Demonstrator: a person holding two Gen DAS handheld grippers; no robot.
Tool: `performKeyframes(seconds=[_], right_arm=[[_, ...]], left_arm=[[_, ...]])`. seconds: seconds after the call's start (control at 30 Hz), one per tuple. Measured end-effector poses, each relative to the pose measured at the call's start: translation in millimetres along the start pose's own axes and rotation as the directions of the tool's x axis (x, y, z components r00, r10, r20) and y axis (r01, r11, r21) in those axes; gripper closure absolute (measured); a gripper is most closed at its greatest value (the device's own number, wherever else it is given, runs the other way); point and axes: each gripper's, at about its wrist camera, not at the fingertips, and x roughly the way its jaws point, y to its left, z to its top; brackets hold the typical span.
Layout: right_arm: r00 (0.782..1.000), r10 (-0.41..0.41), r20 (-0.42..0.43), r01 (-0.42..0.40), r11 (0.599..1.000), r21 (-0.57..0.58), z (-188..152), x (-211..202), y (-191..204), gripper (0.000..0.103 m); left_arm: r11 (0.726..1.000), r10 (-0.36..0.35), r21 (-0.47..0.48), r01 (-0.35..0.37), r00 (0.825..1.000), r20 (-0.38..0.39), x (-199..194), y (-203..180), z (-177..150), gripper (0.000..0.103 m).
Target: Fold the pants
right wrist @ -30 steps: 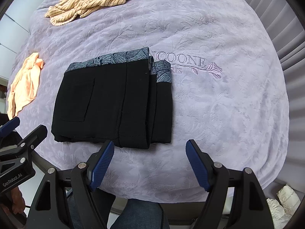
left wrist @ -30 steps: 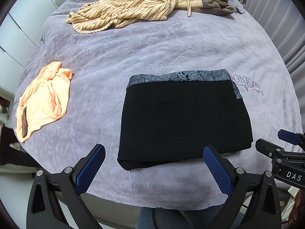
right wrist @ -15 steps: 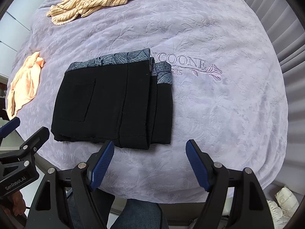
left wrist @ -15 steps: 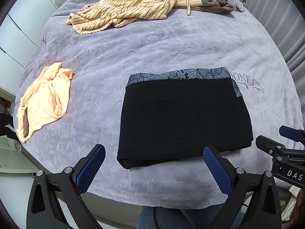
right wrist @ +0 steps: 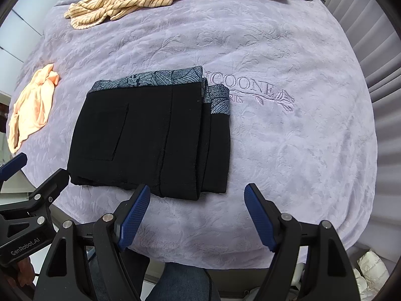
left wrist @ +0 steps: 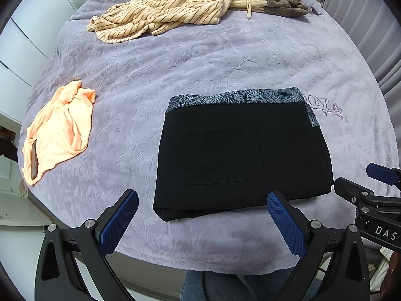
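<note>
Broadly: lavender bedspread [left wrist: 225, 57] covers bed, soft embossed surface. Black pants [left wrist: 238, 155] lie near front edge, already folded into compact rectangle, several layers stacked. Likely soft, limp, light-to-moderate weight; layers would slide apart unless taken at thick folded edge nearest grippers, pinching all layers together. Look: black fabric, back pocket outline on top, grey leaf-print waistband [right wrist: 155, 79] along far edge. Left gripper [left wrist: 200, 223] released, empty, short of pants. Right gripper [right wrist: 198, 215] likewise spread, holding nothing.
</note>
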Motion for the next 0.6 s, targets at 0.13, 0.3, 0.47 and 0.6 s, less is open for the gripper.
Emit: performKeyframes(seconds=[0.13, 0.3, 0.47, 0.6], right_arm=[[1.000, 0.000, -0.002, 0.000, 1.000, 0.000, 0.3, 0.3, -0.4, 0.022], [1.000, -0.001, -0.005, 0.001, 1.000, 0.004, 0.7, 1.9, -1.8, 0.023], [1.000, -0.002, -0.005, 0.002, 1.000, 0.005, 1.0, 1.8, -1.7, 0.022], [1.000, -0.002, -0.006, 0.003, 1.000, 0.007, 1.4, 1.7, -2.3, 0.022]], left_arm=[[1.000, 0.000, -0.005, 0.000, 1.000, -0.002, 1.0, 1.6, 0.9, 0.000], [1.000, -0.002, -0.017, 0.002, 1.000, -0.003, 2.2, 2.9, 2.7, 0.000], [0.999, -0.007, -0.036, 0.007, 1.000, 0.001, 2.9, 4.8, 5.2, 0.000], [0.997, -0.052, -0.055, 0.055, 0.998, 0.040, -2.6, 6.7, 6.4, 0.000]])
